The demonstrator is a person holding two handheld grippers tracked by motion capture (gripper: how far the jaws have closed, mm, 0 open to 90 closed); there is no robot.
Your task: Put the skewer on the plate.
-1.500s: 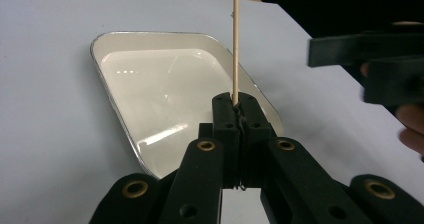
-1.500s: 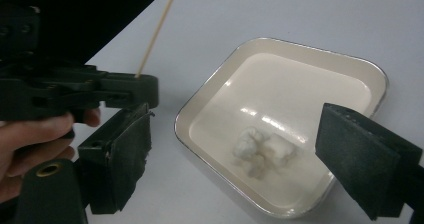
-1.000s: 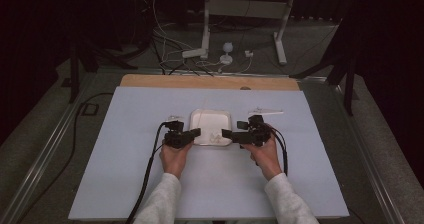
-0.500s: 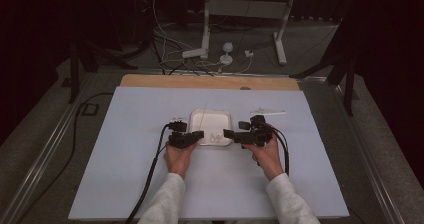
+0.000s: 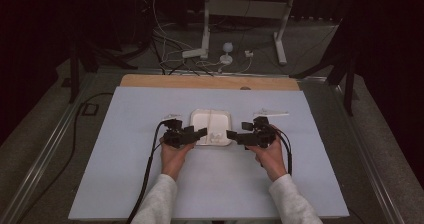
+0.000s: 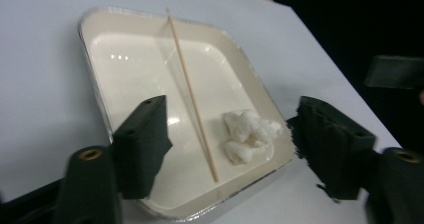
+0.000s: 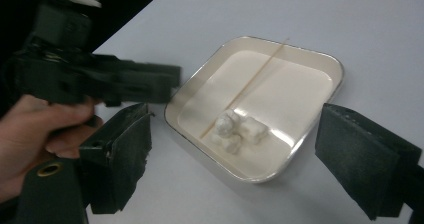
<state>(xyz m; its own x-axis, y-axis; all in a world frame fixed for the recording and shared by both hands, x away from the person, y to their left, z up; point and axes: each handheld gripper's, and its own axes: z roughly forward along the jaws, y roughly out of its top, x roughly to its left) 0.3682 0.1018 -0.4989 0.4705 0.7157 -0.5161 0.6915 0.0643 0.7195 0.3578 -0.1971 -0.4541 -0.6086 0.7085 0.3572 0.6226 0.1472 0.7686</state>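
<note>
Left tool point(image 5: 200, 132) hangs over the near-left edge of the tray point(image 6: 95, 59), jaws just opened wide, nothing between them. Right tool point(image 5: 231, 134) sits at the tray's near-right edge, jaws spread, empty too. Tray rests mid-worktop point(image 5: 125, 184), a bit toward the far edge. Thin wooden stick point(image 6: 192, 96) lies across the tray from its far rim to the near side. White crumpled lump point(image 6: 248, 134) lies in the tray's near part, just beside the stick's near end.
</note>
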